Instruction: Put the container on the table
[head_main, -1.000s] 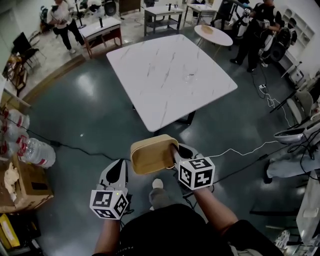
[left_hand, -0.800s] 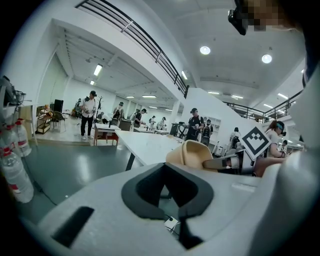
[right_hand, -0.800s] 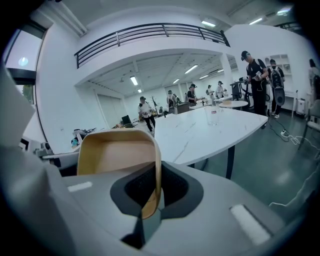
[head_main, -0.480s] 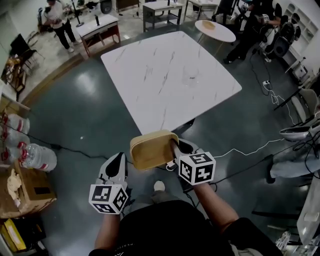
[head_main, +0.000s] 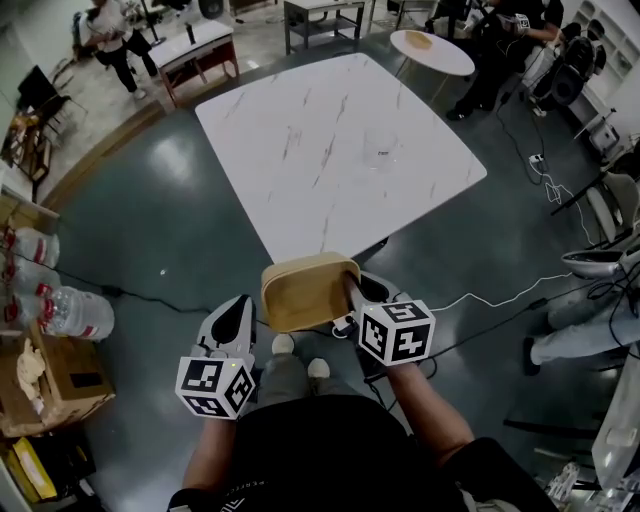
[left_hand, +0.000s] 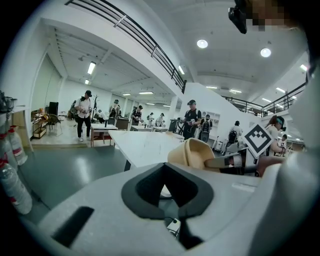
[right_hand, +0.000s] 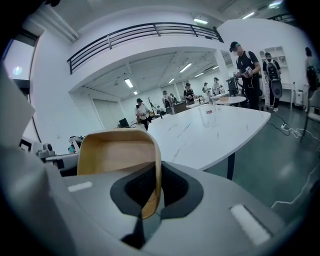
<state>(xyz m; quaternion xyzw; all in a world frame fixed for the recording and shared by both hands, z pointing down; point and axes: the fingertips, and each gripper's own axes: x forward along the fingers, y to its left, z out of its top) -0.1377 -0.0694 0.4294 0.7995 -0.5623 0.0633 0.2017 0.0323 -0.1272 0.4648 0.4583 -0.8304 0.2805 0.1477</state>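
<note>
A tan, rounded-rectangular container (head_main: 305, 292) hangs in the air just short of the near corner of the white marble table (head_main: 330, 140). My right gripper (head_main: 350, 292) is shut on its right wall. In the right gripper view that thin wall (right_hand: 150, 170) runs down between the jaws, with the table (right_hand: 210, 132) beyond. My left gripper (head_main: 241, 308) sits lower left of the container, apart from it, shut with nothing in it. In the left gripper view the container (left_hand: 195, 154) shows to the right, in front of the table (left_hand: 142, 145).
A clear glass (head_main: 381, 150) stands on the table. Water bottles (head_main: 75, 310) and a cardboard box (head_main: 45, 375) lie on the floor at left. A white cable (head_main: 500, 295) crosses the floor at right near a chair (head_main: 600, 262). People stand at the back.
The table's near corner has come closer to the container across the frames. The right gripper keeps its hold; the left gripper stays beside it.
</note>
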